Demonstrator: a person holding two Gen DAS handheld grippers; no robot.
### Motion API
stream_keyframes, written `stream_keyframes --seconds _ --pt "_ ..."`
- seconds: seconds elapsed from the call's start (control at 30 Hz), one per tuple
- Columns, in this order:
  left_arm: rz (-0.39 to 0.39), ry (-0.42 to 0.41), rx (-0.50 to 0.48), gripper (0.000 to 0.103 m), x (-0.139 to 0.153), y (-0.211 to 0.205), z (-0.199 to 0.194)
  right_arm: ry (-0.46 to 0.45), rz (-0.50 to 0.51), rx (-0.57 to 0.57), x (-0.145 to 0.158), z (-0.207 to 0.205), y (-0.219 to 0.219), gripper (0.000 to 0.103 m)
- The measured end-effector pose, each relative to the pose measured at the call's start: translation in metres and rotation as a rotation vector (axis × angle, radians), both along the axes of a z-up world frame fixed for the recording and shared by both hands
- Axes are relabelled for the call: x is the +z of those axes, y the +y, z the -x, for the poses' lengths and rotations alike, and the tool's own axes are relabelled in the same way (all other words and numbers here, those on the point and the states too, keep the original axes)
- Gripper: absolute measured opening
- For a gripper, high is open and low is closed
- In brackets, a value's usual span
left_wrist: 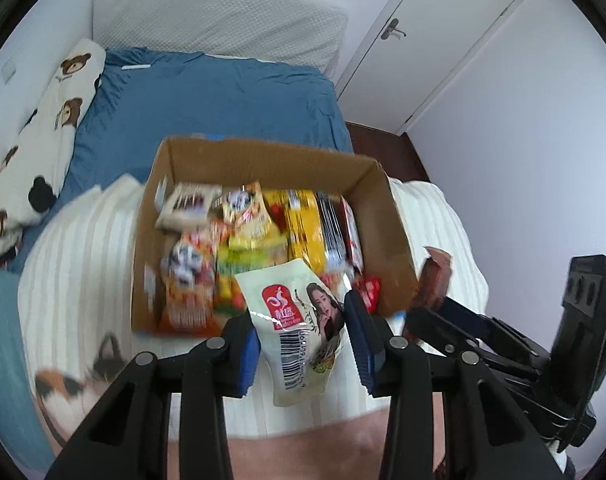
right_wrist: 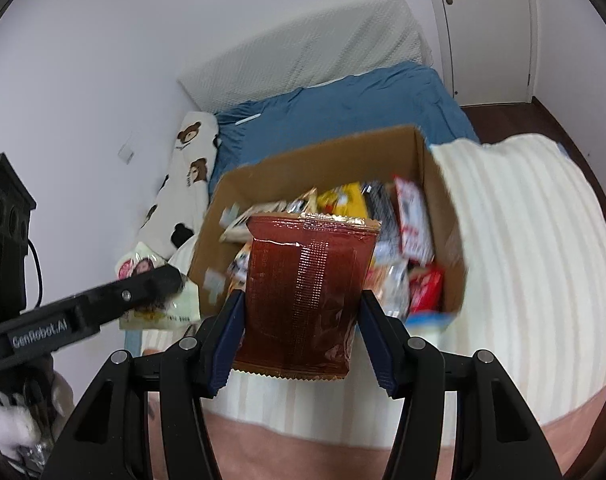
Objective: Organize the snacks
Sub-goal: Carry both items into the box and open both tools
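An open cardboard box full of several bright snack packets stands on a white striped blanket on the bed. My left gripper is shut on a cream packet with a red logo and a barcode, held in the air in front of the box. In the right wrist view that packet shows at the left behind the left gripper's finger. My right gripper is shut on a dark red-brown packet with gold crimped ends, also held in front of the box. The same brown packet peeks in at the right of the left wrist view.
The white striped blanket covers the near part of the bed, over a blue sheet. A bear-print pillow lies along the left wall. A calico cat is at the lower left. A closed white door stands beyond.
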State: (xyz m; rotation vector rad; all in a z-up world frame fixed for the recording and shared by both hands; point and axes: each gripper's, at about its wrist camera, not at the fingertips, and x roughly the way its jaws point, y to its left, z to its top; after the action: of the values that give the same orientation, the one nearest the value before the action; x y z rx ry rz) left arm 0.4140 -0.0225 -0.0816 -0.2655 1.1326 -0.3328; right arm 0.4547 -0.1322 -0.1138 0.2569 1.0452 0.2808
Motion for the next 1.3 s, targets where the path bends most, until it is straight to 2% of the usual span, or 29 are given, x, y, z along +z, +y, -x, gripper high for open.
stream_keyframes --seconds 0.2,0.37,0.6,0.7,0.73,0.77,0.83,0.87,0.9,0.93,0.97,1.1,1.3 --pt "-0.041 0.060 -0.019 0.036 -0.034 -0.007 -0.069 0.041 0.043 -0.033 -0.014 -0.068 -0.018 0.059" --pt "-0.058 0.114 -0.037 0.037 -0.066 -0.014 -0.109 0.114 0.088 -0.031 -0.048 -0.113 -0.022 0.059" --pt "-0.098 0.207 -0.075 0.037 -0.109 -0.020 -0.144 0.208 0.105 -0.006 -0.095 -0.143 -0.015 0.059" --pt "-0.132 0.240 -0.064 0.037 -0.122 -0.018 -0.151 0.296 0.103 -0.004 -0.119 -0.149 -0.014 0.061" --pt "-0.131 0.249 -0.064 0.039 -0.126 -0.017 -0.153 0.334 0.109 -0.008 -0.127 -0.150 -0.014 0.065" --pt "-0.128 0.257 -0.062 0.044 -0.129 -0.016 -0.154 0.346 0.111 -0.012 -0.131 -0.151 -0.015 0.074" --pt "-0.134 0.263 -0.050 0.051 -0.132 -0.013 -0.156 0.359 0.131 -0.014 -0.137 -0.154 -0.015 0.086" --pt "-0.132 0.257 -0.042 0.060 -0.133 -0.012 -0.156 0.361 0.142 -0.017 -0.138 -0.155 -0.015 0.090" --pt "-0.141 0.254 -0.038 0.078 -0.133 -0.011 -0.156 0.361 0.150 -0.018 -0.139 -0.156 -0.014 0.092" --pt "-0.156 0.257 -0.040 0.088 -0.134 -0.011 -0.156 0.362 0.165 -0.018 -0.139 -0.157 -0.013 0.093" --pt "-0.173 0.258 -0.043 0.092 -0.135 -0.011 -0.156 0.361 0.181 -0.019 -0.138 -0.157 -0.012 0.093" --pt "-0.212 0.258 -0.033 0.092 -0.135 -0.006 -0.148 0.312 0.294 -0.026 -0.131 -0.158 -0.004 0.094" --pt "-0.230 0.227 -0.020 0.093 -0.123 0.000 -0.126 0.287 0.334 -0.054 -0.120 -0.159 -0.003 0.095"
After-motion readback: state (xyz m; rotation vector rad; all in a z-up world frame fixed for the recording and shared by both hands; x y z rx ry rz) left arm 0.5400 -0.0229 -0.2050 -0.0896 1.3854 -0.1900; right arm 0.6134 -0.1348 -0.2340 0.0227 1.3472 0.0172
